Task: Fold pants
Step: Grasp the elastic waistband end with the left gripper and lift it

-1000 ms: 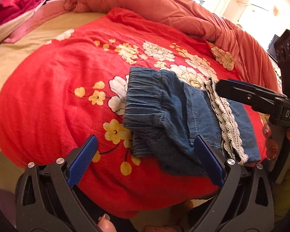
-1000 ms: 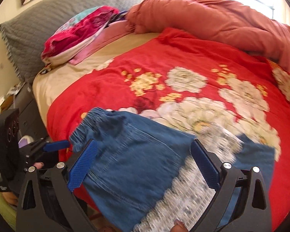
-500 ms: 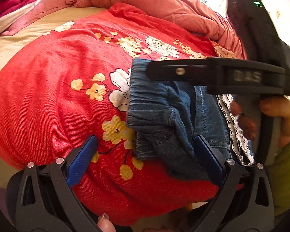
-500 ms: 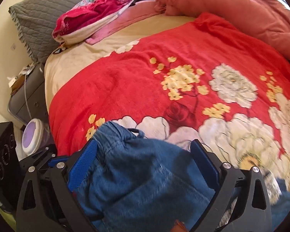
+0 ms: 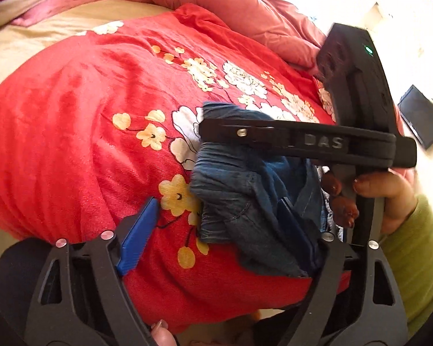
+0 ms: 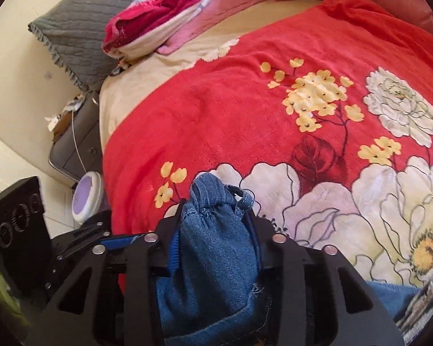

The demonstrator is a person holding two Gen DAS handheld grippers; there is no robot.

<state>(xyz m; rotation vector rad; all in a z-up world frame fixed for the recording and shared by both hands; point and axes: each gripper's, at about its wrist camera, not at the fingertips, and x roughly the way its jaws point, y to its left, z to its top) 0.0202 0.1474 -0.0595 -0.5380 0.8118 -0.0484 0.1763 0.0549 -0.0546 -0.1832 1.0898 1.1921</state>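
Blue denim pants [image 5: 239,178] lie folded on the red floral blanket [image 5: 72,132] near the bed's front edge. My right gripper [image 6: 213,230] is closing, and its pads squeeze a bunched-up corner of the waistband [image 6: 213,193]. From the left wrist view it is a black bar [image 5: 303,141] across the pants, held by a hand [image 5: 386,193] in a green sleeve. My left gripper [image 5: 216,230] is closing too. Its jaws straddle the pants' near corner: the right finger [image 5: 297,230] sits in the denim, the left pad [image 5: 138,230] rests on bare blanket.
A salmon duvet [image 5: 222,3] is heaped along the far side of the bed. A grey pillow [image 6: 78,31] and a pile of pink clothes [image 6: 164,14] sit at the head. A nightstand [image 6: 75,144] and a round white device [image 6: 88,193] stand beside the bed.
The right gripper swung over the pants to the waistband and shut on it, bunching the denim. The left jaws narrowed slightly around the near corner.
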